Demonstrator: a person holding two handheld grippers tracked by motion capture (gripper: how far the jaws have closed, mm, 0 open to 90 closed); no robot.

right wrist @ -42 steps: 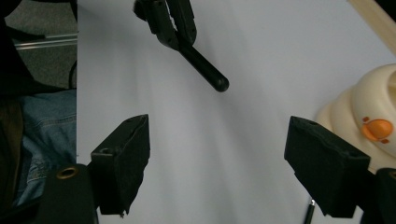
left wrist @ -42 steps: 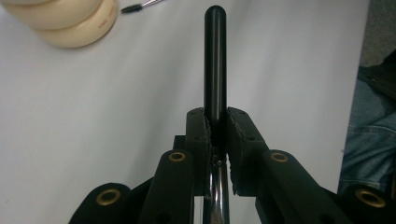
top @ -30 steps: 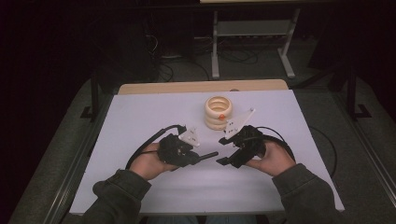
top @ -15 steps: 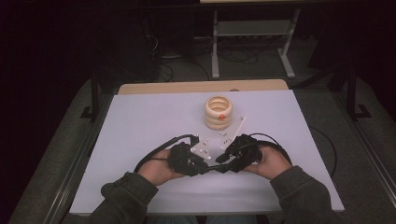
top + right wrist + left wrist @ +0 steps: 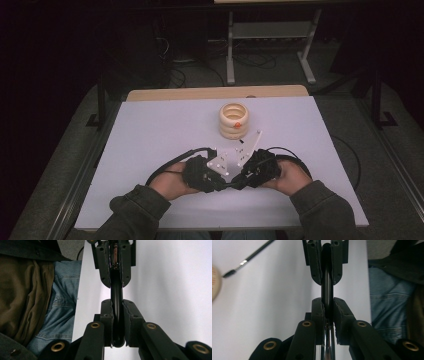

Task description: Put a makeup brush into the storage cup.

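A slim black tube (image 5: 327, 288) with a shiny silver end spans the gap between my two grippers. In the left gripper view my left gripper (image 5: 327, 312) is shut on the silver end, and the right gripper's jaws clamp the tube farther along. In the right gripper view my right gripper (image 5: 117, 315) is shut on the rounded black end of the tube (image 5: 116, 291). In the high view the left gripper (image 5: 225, 183) and right gripper (image 5: 241, 180) meet tip to tip near the table's front, just above the white surface.
A stack of beige rings (image 5: 235, 120) with a small orange spot stands behind the grippers at mid-table. A thin black brush wand (image 5: 249, 257) lies on the white table (image 5: 150, 135). Cables loop beside both hands. The person's lap is close to the front edge.
Both hands have drawn back toward the front edge and come together. The gripper tips, apart one second ago, now meet on the black tube.
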